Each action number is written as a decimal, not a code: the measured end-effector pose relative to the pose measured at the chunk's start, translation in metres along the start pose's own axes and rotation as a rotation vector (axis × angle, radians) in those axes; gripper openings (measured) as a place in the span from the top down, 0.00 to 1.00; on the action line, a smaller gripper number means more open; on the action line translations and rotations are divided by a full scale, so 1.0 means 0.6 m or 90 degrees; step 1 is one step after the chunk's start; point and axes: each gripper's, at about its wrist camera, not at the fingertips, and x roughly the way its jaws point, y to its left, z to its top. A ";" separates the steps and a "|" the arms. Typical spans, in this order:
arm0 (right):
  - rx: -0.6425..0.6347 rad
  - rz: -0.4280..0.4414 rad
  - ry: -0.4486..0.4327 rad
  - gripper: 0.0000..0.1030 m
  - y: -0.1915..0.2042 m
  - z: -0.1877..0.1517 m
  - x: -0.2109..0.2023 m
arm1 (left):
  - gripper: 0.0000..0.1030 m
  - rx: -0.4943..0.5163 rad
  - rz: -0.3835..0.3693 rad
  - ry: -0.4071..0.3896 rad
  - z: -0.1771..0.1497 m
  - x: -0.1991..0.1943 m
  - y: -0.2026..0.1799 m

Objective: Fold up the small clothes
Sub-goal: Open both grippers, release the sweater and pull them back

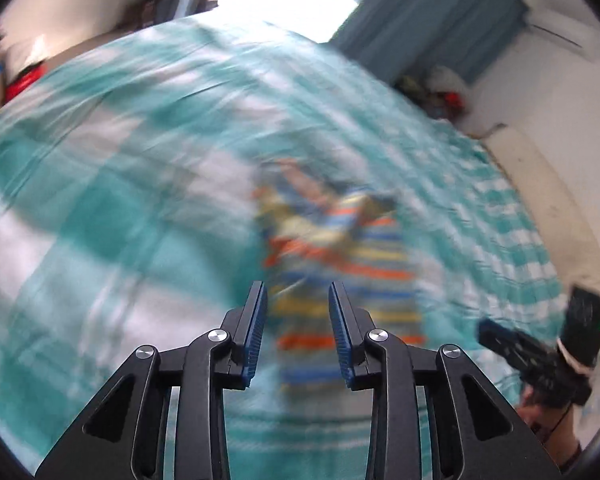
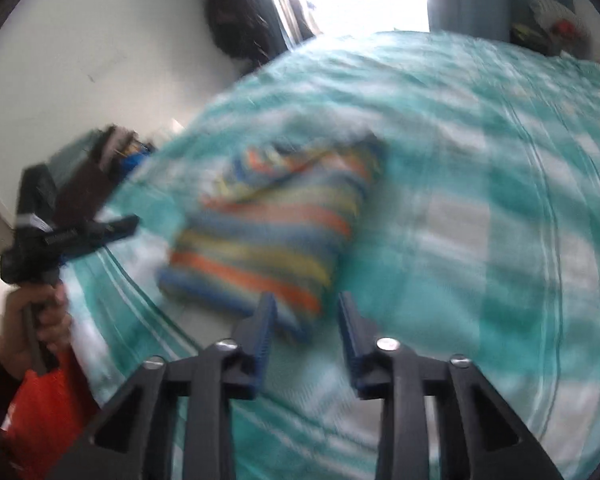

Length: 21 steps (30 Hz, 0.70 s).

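A small striped garment [image 1: 340, 264] in orange, blue, yellow and white lies on the teal-and-white checked bedspread [image 1: 120, 160]. It looks partly folded, with a bunched part at its far end; both views are blurred. My left gripper [image 1: 297, 292] is open and empty, held above the garment's near end. My right gripper [image 2: 307, 304] is open and empty, just above the garment's [image 2: 268, 232] near corner. The right gripper also shows in the left wrist view [image 1: 540, 352] at the lower right. The left gripper shows in the right wrist view [image 2: 72, 232] at the left, held in a hand.
The bedspread [image 2: 480, 200] covers the bed. A white wall [image 1: 560, 100] and a teal curtain [image 1: 428, 20] stand beyond it on the right. Bright window light is at the far end. Cluttered items [image 1: 440, 96] sit at the bed's far right corner. A dark bag [image 2: 236, 12] hangs on the wall.
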 end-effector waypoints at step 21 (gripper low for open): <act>0.049 0.016 0.105 0.76 -0.077 0.178 0.257 | 0.44 0.079 0.060 0.109 0.105 0.248 0.010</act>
